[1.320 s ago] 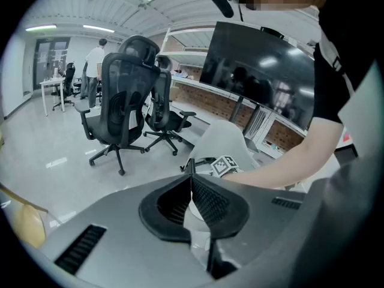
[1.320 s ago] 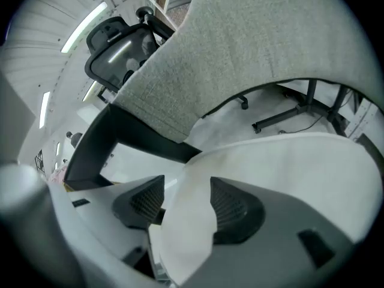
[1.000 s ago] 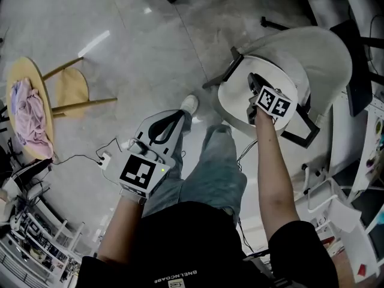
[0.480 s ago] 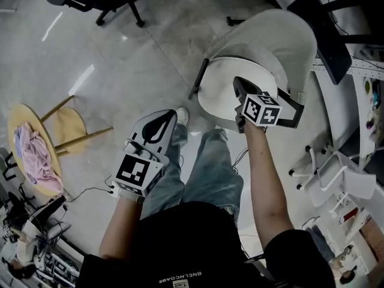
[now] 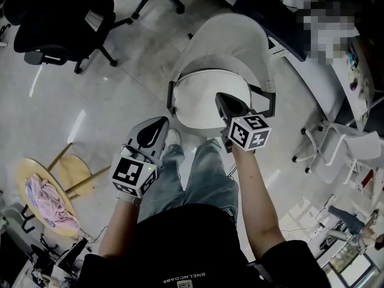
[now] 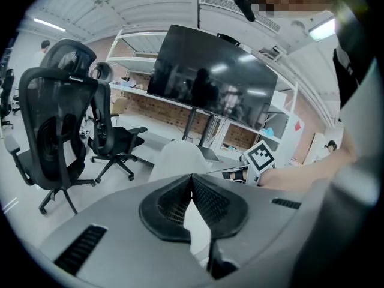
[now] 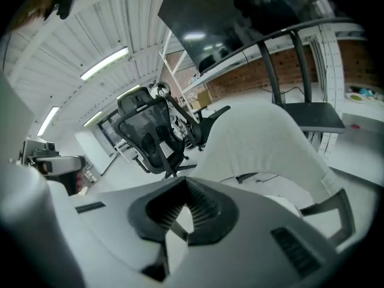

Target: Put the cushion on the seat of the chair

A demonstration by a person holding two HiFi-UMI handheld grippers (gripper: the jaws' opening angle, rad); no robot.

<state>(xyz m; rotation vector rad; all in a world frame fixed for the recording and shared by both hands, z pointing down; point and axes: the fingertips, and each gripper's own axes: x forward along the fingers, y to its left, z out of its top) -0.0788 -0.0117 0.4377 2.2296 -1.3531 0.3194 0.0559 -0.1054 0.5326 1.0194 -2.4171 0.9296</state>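
A round white cushion (image 5: 201, 98) lies on the seat of the white shell chair (image 5: 231, 41), which stands straight ahead of the person. My right gripper (image 5: 224, 98) hovers over the cushion's near right part, jaws shut with nothing between them. The right gripper view looks past its closed tips (image 7: 186, 183) at the chair's backrest (image 7: 264, 140). My left gripper (image 5: 161, 122) hangs left of the chair above the person's leg, also shut and empty. Its own view shows the pads meeting (image 6: 192, 177), the white chair (image 6: 177, 159) beyond them, and the right gripper's marker cube (image 6: 261, 156).
Black office chairs (image 5: 60, 17) stand at the upper left. A round wooden stool (image 5: 45, 191) with pink cloth sits at the lower left. A desk (image 5: 324, 71) and a small white chair (image 5: 336, 152) are on the right. A large dark screen (image 6: 210, 83) stands behind the chair.
Both grippers have risen. The right one lifted off the cushion, which stays on the seat. The head view has swung so the chair now sits in the middle.
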